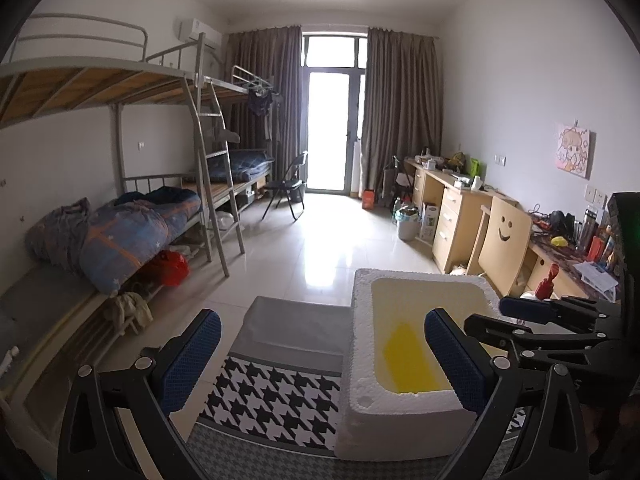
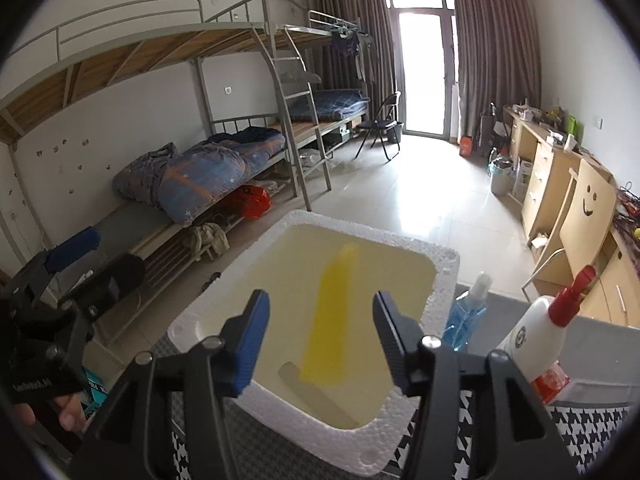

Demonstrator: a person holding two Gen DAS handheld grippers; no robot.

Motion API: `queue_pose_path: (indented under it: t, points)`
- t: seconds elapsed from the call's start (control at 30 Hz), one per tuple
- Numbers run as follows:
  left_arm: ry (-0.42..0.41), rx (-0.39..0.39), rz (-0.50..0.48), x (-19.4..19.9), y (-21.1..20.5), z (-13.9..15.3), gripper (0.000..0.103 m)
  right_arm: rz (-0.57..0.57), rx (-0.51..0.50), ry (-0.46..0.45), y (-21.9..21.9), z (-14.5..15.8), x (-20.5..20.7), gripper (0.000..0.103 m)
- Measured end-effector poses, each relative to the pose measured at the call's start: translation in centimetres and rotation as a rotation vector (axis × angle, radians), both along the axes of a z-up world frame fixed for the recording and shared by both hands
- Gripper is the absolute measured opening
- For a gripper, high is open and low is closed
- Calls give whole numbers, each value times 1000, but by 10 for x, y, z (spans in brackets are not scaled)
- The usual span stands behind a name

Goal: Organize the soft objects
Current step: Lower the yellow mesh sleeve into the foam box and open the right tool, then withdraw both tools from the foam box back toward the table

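— Fingers? 
— Both the left gripper (image 1: 322,360) and right gripper (image 2: 320,340) gape wide, holding nothing.
— The soft thing? 
— A flat yellow strip (image 2: 330,320) lies in the white foam box (image 2: 436,292), just ahead between the right fingers.
— Room? 
— Bottles crowd the right finger's outer side; houndstooth cloth (image 1: 276,396) lies open between the left fingers.

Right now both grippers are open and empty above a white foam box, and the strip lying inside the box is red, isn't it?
Not quite: the strip inside the foam box is yellow, as the right wrist view shows. The left gripper and right gripper are indeed open and empty.
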State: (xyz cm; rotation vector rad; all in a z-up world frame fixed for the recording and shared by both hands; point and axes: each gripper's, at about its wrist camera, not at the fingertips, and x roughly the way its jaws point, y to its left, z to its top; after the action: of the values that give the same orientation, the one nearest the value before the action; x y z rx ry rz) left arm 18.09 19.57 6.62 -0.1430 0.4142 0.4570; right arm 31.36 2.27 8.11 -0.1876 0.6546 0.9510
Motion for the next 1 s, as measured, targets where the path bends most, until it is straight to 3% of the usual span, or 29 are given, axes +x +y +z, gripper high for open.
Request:
queue_pose_path:
  t: [0.3, 0.47, 1.0]
  points:
    - [-33, 5, -23, -13, -9, 8, 102, -14, 26, -75, -13, 21, -16, 79]
    - [-43, 42, -10, -20, -17, 15, 102, -37, 50, -140, -26, 32, -30, 96]
    - [-77, 70, -75, -43, -54, 27, 102, -88, 102, -162, -72, 44, -53, 96]
